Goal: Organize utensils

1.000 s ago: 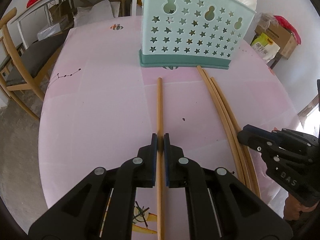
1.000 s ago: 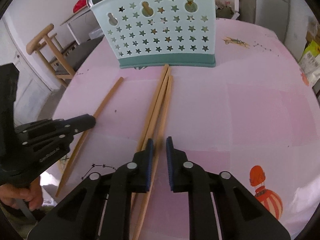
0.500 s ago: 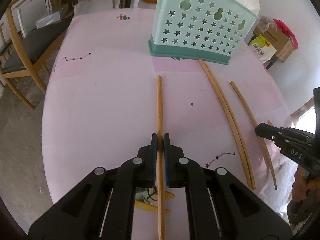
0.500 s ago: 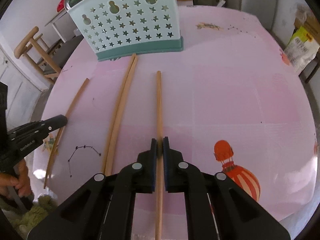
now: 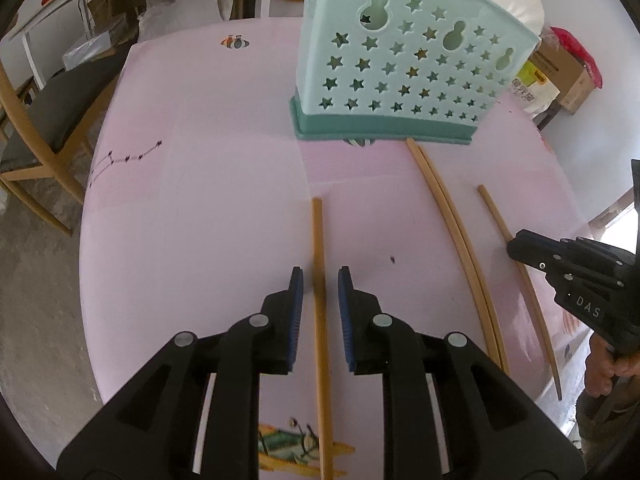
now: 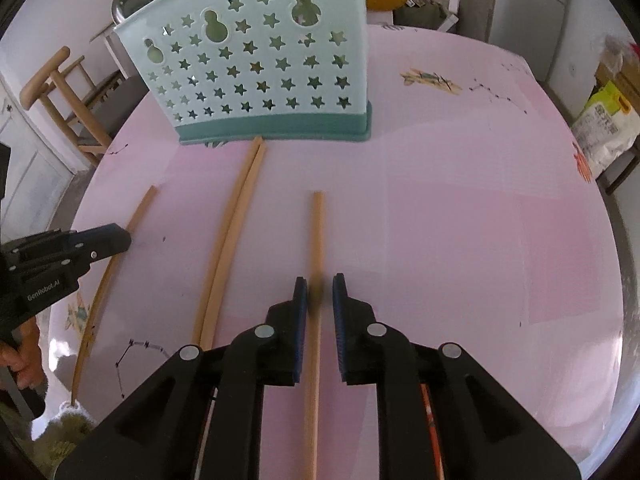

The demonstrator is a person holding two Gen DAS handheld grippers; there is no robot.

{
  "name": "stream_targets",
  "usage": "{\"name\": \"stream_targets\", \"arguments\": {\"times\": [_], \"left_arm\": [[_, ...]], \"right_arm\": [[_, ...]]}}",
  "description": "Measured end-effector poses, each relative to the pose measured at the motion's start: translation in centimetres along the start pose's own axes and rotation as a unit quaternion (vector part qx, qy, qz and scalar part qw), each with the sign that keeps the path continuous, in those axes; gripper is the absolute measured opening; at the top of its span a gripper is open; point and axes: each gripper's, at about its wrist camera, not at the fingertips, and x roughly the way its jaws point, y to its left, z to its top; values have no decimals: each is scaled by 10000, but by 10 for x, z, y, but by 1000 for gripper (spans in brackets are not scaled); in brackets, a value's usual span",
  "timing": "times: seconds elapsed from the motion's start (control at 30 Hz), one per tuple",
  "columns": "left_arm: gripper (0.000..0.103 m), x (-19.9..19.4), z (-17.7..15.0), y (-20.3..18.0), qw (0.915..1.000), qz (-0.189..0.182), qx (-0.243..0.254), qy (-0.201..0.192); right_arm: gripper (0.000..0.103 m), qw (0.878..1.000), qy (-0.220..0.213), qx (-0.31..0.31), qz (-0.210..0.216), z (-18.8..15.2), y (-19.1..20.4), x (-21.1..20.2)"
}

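Pink cloth covers the round surface (image 5: 208,216), printed with small cartoon figures and dotted star lines.

Left wrist view: at bottom centre the left tongs (image 5: 319,286) stand spread, one chopstick (image 5: 320,320) lying between the blue pads without touching either. At the right edge the right tongs (image 5: 520,245) reach in, with "DAS" readable on their black body; they sit over a single chopstick (image 5: 505,229) near the right rim. Between the two lies a pair of chopsticks (image 5: 452,216), side by side and touching, their far ends just at the base of the utensil basket (image 5: 404,76) in the upper middle. This mint holder with a darker green foot is pierced by star and gourd-shaped holes; its contents cannot be made out through them. Beyond it, upper right, sit a cardboard box (image 5: 568,80) and a yellow-and-white bag (image 5: 532,88) whose print is too small to read. A wooden chair (image 5: 36,120) stands at the left edge.

Right wrist view: the right tongs are likewise spread around their chopstick, and the left tongs at left centre read "GenRobot.AI". Nothing lies between either chopstick and the basket except bare cloth.
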Motion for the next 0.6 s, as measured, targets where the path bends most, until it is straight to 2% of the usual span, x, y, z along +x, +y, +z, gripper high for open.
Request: {"name": "stream_targets", "arguments": {"times": [0.23, 0.37, 0.47, 0.6], "left_arm": [[14, 8, 11, -5, 9997, 200, 144, -84], [5, 8, 10, -6, 9990, 358, 177, -220], [5, 8, 8, -4, 9990, 333, 94, -277], [5, 6, 7, 1, 9993, 183, -120, -290]], "right_arm": [[14, 9997, -111, -173, -101, 11, 5, 7], [13, 9995, -184, -238, -129, 15, 8, 10], [7, 9994, -236, -240, -97, 13, 8, 10], [7, 9997, -228, -115, -15, 14, 8, 10]]}}
